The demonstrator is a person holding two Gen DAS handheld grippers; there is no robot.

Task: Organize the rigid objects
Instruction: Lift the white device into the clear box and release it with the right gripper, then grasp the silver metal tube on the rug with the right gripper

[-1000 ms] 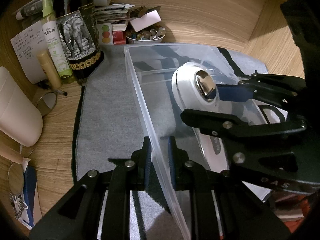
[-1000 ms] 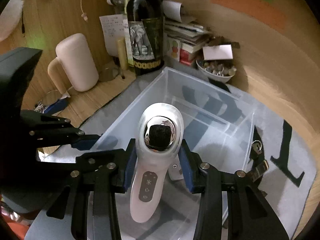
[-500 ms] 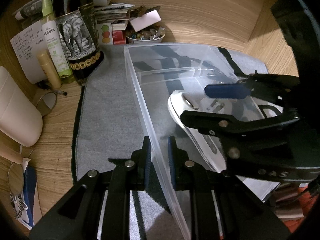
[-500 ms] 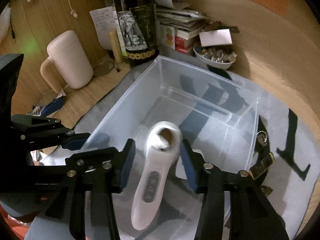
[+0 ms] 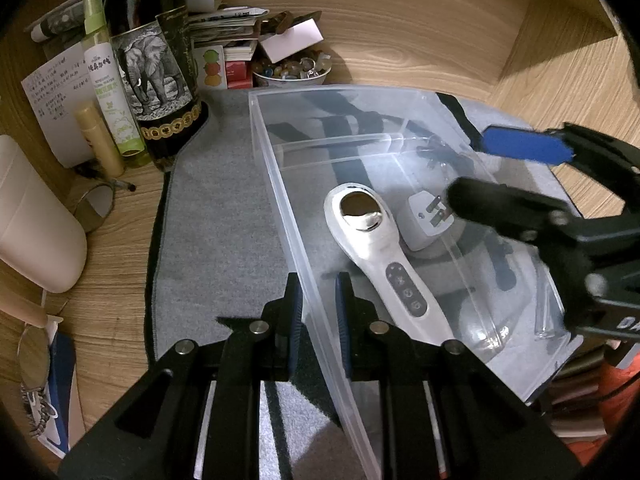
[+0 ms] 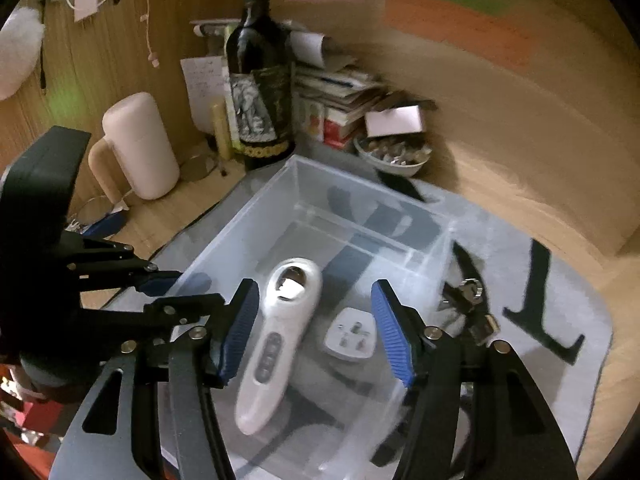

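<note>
A clear plastic bin point(image 5: 280, 184) point(image 6: 248, 216) stands on a grey mat. Inside it lies a white handheld device point(image 5: 380, 260) point(image 6: 276, 340) with a round metal head and a row of buttons. Beside the device rests a white plug adapter point(image 5: 424, 220) point(image 6: 352, 338). My left gripper point(image 5: 318, 312) is shut on the bin's near left wall. My right gripper point(image 6: 316, 332) hovers above the bin's inside, its jaws opening, and the device lies free below and between them, untouched. In the left wrist view the right gripper point(image 5: 492, 172) shows at the right.
A dark wine bottle with an elephant label point(image 5: 156, 68) point(image 6: 260, 92), a green spray bottle point(image 5: 108, 80), a bowl of small trinkets point(image 5: 294, 72) point(image 6: 394, 152) and stacked books stand behind the bin. A cream jug point(image 6: 140, 144) sits at left. Metal clips point(image 6: 468, 292) lie right of the bin.
My right gripper held the white device upright, lowered it into the bin, let go and rose with jaws widening. The device now lies flat on the bin floor. My left gripper stayed put.
</note>
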